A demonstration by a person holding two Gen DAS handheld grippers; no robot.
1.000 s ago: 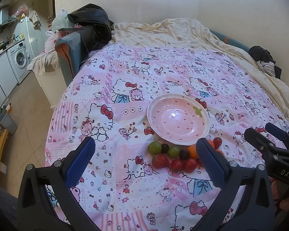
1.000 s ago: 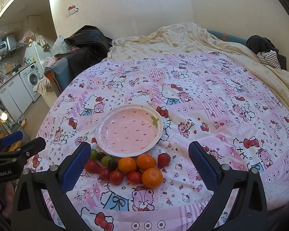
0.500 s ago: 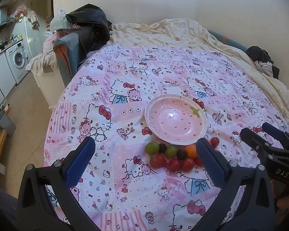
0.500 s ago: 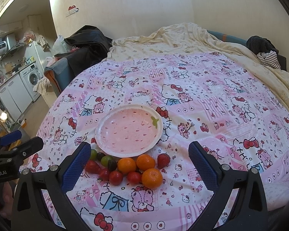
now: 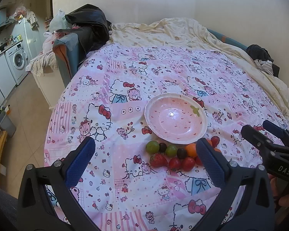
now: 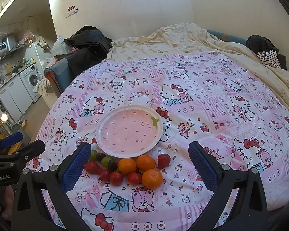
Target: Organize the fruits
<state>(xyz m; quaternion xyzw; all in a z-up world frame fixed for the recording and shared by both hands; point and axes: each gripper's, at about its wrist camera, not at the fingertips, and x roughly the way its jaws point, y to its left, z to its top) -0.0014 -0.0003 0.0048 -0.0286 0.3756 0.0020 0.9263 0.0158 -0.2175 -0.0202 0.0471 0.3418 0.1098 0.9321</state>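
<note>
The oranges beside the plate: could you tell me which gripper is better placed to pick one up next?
Probably the right gripper: it is open with the three oranges centred between its fingers. In the left gripper view, its own finger hides most of them, and the plate is empty.

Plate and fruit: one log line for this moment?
plate empty | fruit beside it | left gripper open | right gripper open

Left tool (image 5: 145, 163) spread wide and holding nothing, right tool (image 6: 139, 166) likewise spread wide, both level, side by side
</note>
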